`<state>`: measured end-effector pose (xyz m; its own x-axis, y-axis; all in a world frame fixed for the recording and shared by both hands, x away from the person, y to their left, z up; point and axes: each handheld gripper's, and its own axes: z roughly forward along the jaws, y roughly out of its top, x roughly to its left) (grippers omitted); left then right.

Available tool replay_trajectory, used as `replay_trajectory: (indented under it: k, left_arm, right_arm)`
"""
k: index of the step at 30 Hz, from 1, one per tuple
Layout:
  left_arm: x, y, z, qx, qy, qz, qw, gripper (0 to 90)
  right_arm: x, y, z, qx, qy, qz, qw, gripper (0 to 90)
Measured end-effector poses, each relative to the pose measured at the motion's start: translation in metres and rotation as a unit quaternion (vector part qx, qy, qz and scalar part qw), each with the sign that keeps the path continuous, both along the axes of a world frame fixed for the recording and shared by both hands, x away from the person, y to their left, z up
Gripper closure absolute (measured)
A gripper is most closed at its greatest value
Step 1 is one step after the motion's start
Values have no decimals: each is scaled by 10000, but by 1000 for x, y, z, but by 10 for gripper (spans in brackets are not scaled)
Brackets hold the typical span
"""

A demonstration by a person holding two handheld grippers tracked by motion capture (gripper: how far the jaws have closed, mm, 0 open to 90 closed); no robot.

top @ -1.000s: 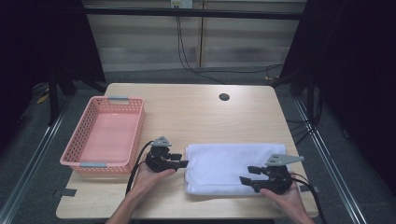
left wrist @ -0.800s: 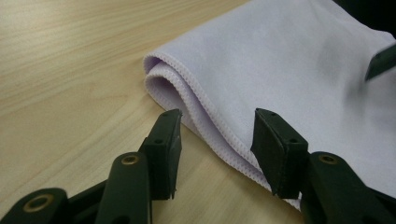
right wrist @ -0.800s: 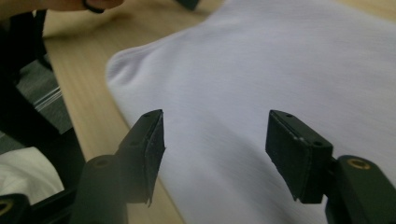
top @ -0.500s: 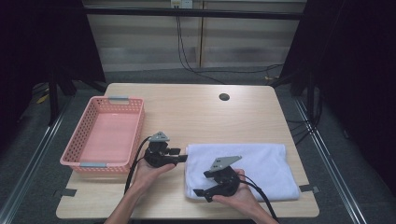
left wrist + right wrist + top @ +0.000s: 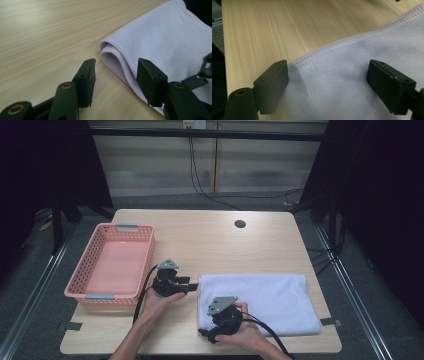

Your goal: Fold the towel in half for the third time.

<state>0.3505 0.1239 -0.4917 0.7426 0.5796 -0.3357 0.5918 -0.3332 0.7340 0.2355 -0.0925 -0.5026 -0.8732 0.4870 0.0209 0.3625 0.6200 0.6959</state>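
Towel (image 5: 260, 300): white, folded flat on the wooden table (image 5: 210, 240), lying on the near right part; folded layers show at its left end in the left gripper view (image 5: 117, 56).
Left gripper (image 5: 192, 286): at the towel's left end, far corner; jaws apart and have just been opening; the folded corner sits between them, 1 pad (image 5: 150, 82) over the cloth edge, the other on bare wood beside it. No pad presses the cloth.
Right gripper (image 5: 206, 334): at the towel's near left corner; jaws wide apart, just opened further; cloth lies between the 2 pads (image 5: 273, 83), the left pad possibly brushing the hem, hard to tell.
Basket (image 5: 90, 270): pink, left of the towel, well apart from it.
Hole in table (image 5: 240, 224): beyond the towel, towards the far edge.
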Motion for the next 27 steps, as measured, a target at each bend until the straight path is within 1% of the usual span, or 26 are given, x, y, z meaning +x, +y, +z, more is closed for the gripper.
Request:
replay_trajectory:
  k: [1, 2, 3, 4, 5, 6, 7, 9, 10, 11, 12, 13, 14, 15, 16, 17, 19, 20, 21, 22, 23, 24, 25, 27]
  left_arm:
    - [2, -1, 1, 44, -34, -31, 10000, 481]
    - [5, -3, 2, 34, -100, -44, 9999, 478]
    - [7, -3, 3, -26, -129, -41, 9999, 476]
    - [11, -5, 4, -52, -72, -46, 9999, 467]
    - [12, -6, 4, -73, -76, -5, 9999, 453]
    - [14, -8, 3, -87, -96, -13, 9999, 448]
    - [15, -10, 1, -140, -65, 19, 9999, 445]
    - [16, -13, -3, -165, -5, 10, 9999, 429]
    - [15, -15, -4, -158, -2, 9, 9999, 427]
    - [15, -17, -4, -100, -42, 21, 9999, 426]
    - [15, -17, -4, -59, -59, -22, 10000, 419]
    - [16, -19, -5, -83, -49, 1, 10000, 416]
    - [17, -19, -5, -41, -64, 37, 10000, 413]
    - [17, -20, -6, -82, -35, 62, 9999, 402]
    - [19, -20, -7, -46, -34, 27, 10000, 393]
    - [20, -21, -8, -30, -42, 57, 10000, 391]
    - [22, -23, -11, -85, -10, 29, 10000, 372]
    - [22, -24, -11, -93, -7, -23, 10000, 370]
    - [23, -26, -11, -49, 3, -59, 10000, 363]
    - [24, -30, -11, 24, -39, -119, 9999, 359]
    - [24, -32, -11, -13, -20, -124, 9999, 355]
    - [24, -35, -12, 13, 10, -162, 9999, 356]
    - [24, -38, -13, 122, -51, -194, 9997, 356]
    - [24, -41, -16, 248, -58, -259, 9993, 356]
  right_arm:
    - [-1, 0, 0, -32, -29, 11, 10000, 172]
    - [-1, 0, 0, -31, -33, 16, 10000, 173]
    - [-1, 0, 0, -22, -32, 2, 10000, 174]
    - [-1, 0, 0, -33, -44, 1, 10000, 176]
    - [0, 0, 0, -64, -56, 11, 10000, 199]
    - [0, 0, 1, -56, -37, -67, 10000, 242]
    - [1, -2, 2, -59, -45, -86, 9999, 307]
    - [5, -8, 3, -28, -99, -167, 9998, 469]
    - [7, -11, 3, 16, -122, -165, 9998, 537]
    - [9, -13, 4, -6, -123, -209, 9997, 606]
    - [10, -13, 4, -2, -163, -284, 9995, 646]
    - [11, -13, 4, -12, -149, -310, 9994, 667]
    - [12, -13, 5, -23, -157, -299, 9994, 678]
    - [12, -13, 6, -82, -117, -341, 9993, 690]
    - [13, -13, 6, -73, -147, -333, 9993, 707]
    - [13, -13, 6, -78, -119, -348, 9993, 720]
    - [14, -14, 6, -54, -50, -405, 9992, 731]
    - [14, -14, 6, -37, -44, -408, 9991, 733]
    - [15, -14, 6, -40, -50, -407, 9992, 735]
    - [15, -14, 7, -69, 2, -437, 9990, 737]
    - [15, -13, 7, -86, 6, -447, 9990, 737]
    - [15, -13, 7, -78, 22, -476, 9988, 738]
    - [15, -13, 7, -52, 31, -488, 9988, 739]
    - [16, -14, 7, -15, 84, -487, 9988, 742]
